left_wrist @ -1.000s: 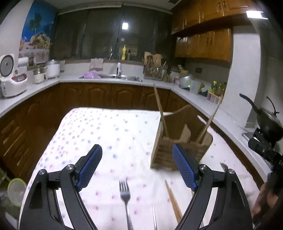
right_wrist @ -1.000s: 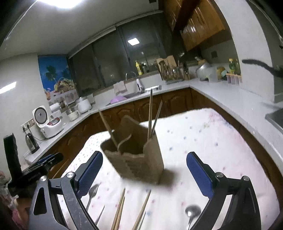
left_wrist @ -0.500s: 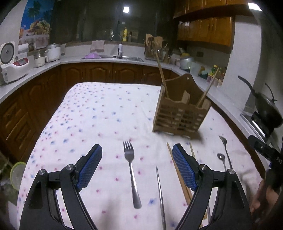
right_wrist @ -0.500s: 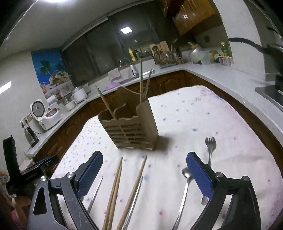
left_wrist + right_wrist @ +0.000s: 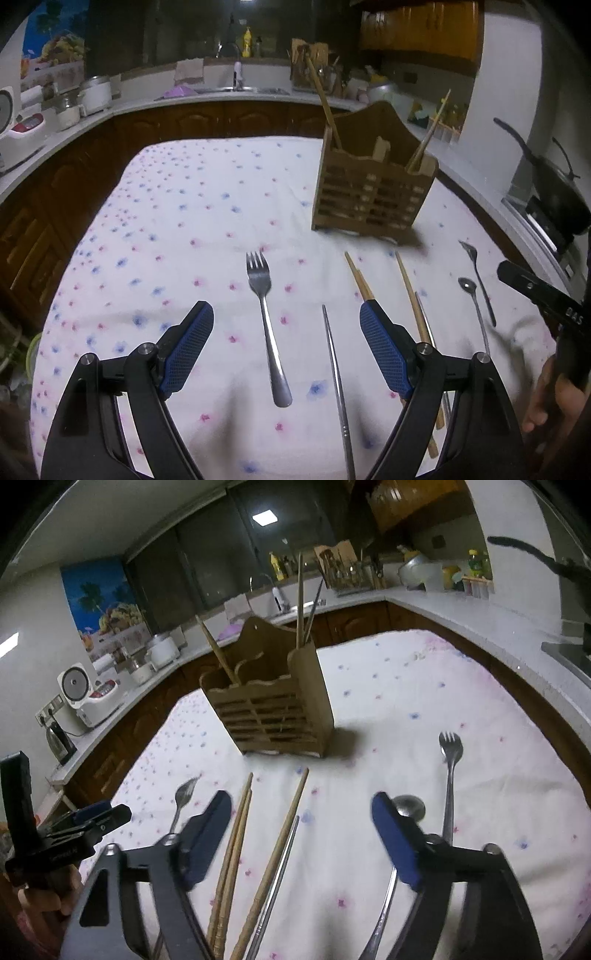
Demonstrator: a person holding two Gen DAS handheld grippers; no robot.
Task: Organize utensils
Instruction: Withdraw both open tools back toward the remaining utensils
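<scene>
Left gripper (image 5: pixel 286 317): we see the jaws spread wide, nothing between the pads, held above the cloth.
Right gripper (image 5: pixel 301 810): likewise wide open and empty; its near finger is blurred, so we judge its height above the cloth only roughly.
Key relation: the fork (image 5: pixel 266 317) lies straight ahead of the left gripper, between its fingers in view, long axis running away from us, tines far, handle end near. Left is the nearer hand for it.
Other pieces, left view: a metal chopstick (image 5: pixel 336 380) just right of the fork, roughly parallel.
Right view: wooden chopsticks (image 5: pixel 236 853) lie lengthwise between the right fingers; a spoon (image 5: pixel 404 808) and second fork (image 5: pixel 448 775) sit beside the right finger.
Holder (image 5: pixel 373 192): wooden, slatted, upright beyond the loose pieces, a few sticks already standing in it.
Surface: table under a white cloth with small flowers (image 5: pixel 177 221), soft and slightly wrinkled; thin flat handles may be hard to pinch off it.
Room: kitchen counter (image 5: pixel 461 602) wrapping round, cabinets below.
</scene>
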